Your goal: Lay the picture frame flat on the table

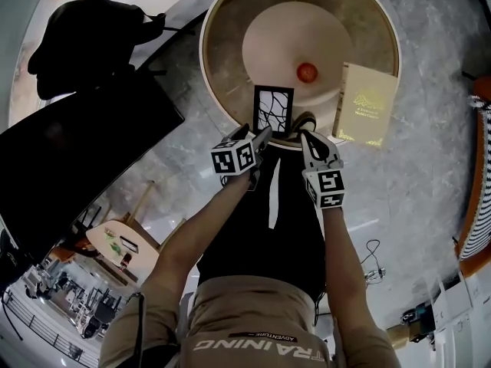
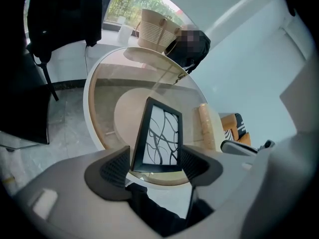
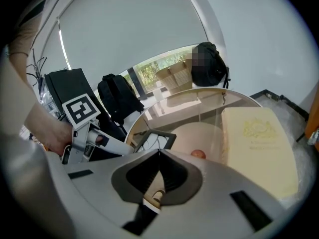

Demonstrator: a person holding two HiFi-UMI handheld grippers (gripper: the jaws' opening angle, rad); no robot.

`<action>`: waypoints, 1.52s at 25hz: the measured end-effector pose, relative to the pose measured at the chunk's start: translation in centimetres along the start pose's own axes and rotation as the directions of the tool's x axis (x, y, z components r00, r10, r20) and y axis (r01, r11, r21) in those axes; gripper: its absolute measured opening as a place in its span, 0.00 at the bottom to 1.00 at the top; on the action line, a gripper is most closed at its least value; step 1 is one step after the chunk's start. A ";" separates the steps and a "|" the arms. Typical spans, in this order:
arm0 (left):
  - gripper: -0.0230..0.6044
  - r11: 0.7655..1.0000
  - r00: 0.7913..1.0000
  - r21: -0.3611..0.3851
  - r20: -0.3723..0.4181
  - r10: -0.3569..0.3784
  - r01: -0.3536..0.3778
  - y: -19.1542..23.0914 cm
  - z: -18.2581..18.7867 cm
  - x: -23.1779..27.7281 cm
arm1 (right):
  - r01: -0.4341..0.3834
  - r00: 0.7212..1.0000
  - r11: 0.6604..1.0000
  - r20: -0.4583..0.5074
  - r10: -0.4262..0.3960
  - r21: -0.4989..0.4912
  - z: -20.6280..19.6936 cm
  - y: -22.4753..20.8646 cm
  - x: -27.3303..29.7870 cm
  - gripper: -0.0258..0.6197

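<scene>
1. Presently, a round glass table with a cream rim is being shown on a grey marble floor. A cream book and a small red ball are being carried by its top, and a black backpack is being seen behind it.
2. The picture frame is being seen as a black rectangle around a white picture with black branching lines. It appears to be lying flat on the glass, near the table's near edge.
3. The left gripper is being held released, its jaws wide apart. The frame is being seen just beyond them, in the gap, untouched by the pads.
4. The right gripper is being kept clenched on nothing, just right of the frame.
</scene>
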State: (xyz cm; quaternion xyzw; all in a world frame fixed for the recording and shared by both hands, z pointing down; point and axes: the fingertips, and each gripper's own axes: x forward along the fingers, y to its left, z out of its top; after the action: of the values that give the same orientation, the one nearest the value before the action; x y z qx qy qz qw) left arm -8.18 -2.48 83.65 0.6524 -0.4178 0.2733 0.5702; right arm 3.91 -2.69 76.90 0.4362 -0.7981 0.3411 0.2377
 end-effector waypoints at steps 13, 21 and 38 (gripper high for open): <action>0.51 0.855 0.949 0.514 0.228 -0.217 0.072 -15.3 9.3 -15.8 | -0.022 0.997 0.994 0.070 0.030 -0.109 12.0 2.8 -9.9 0.05; 0.20 0.675 0.888 0.737 0.285 -0.362 0.039 -26.3 13.5 -26.0 | 0.041 0.984 0.994 0.176 -0.022 -0.104 21.3 4.4 -19.3 0.05; 0.05 0.554 0.676 0.823 0.480 -0.560 -0.126 -37.9 22.3 -40.3 | 0.187 0.770 0.954 0.638 0.005 -0.233 39.8 9.5 -33.8 0.05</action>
State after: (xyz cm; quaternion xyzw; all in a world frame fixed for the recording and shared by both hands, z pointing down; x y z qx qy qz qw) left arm 1.46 -14.78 26.07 0.9375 -0.3361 0.0815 0.0377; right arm 9.62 -10.86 24.76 0.5250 -0.8493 0.0451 0.0321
